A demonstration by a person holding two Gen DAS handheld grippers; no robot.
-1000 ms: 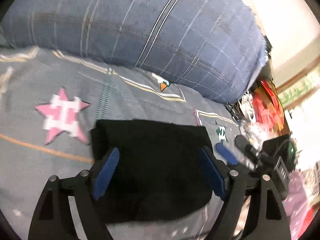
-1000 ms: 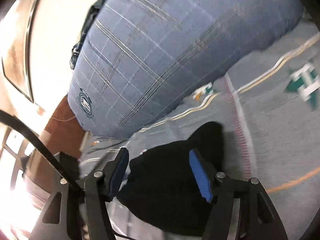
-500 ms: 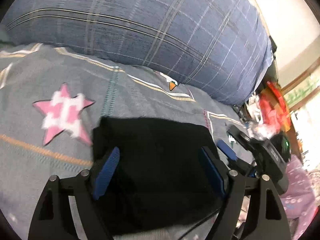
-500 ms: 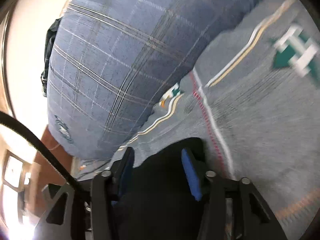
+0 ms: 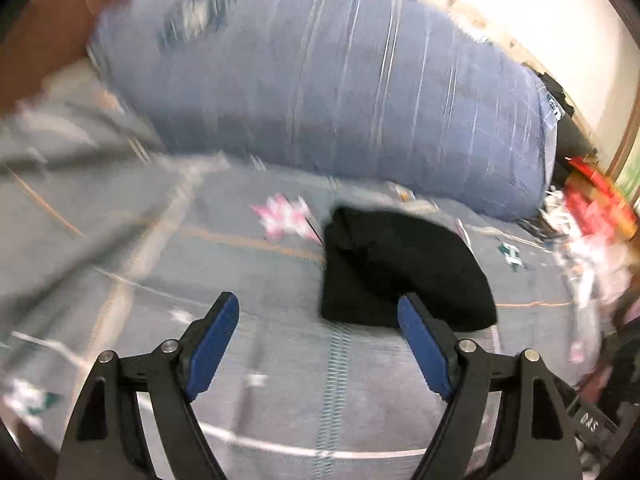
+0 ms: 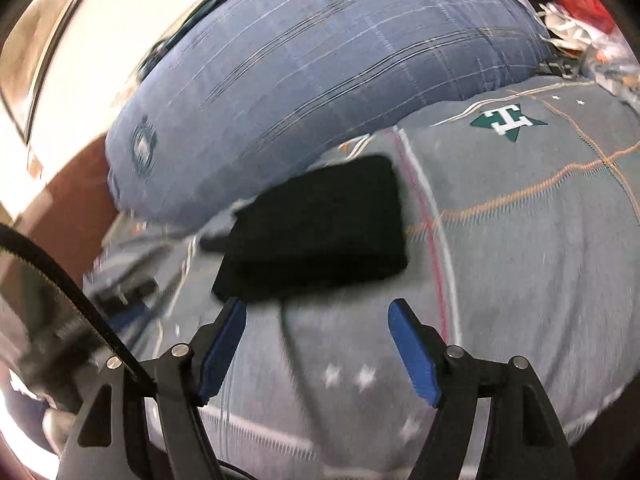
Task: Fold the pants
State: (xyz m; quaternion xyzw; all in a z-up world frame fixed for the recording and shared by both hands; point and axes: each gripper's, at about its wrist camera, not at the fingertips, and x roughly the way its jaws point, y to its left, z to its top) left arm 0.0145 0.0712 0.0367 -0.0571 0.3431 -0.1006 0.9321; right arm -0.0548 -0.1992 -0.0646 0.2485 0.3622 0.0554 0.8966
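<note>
Just one folded black pants bundle, one pillow.

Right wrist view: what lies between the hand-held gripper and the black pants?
Only bare grey bedspread lies between the right hand-held gripper and the folded pants; nothing else shows there.

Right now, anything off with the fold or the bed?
Mostly fine. The black pants lie as a compact bundle on the bedspread beside the blue pillow; in the left wrist view a top layer bulges unevenly. Frames are blurred, so no finer detail.
</note>
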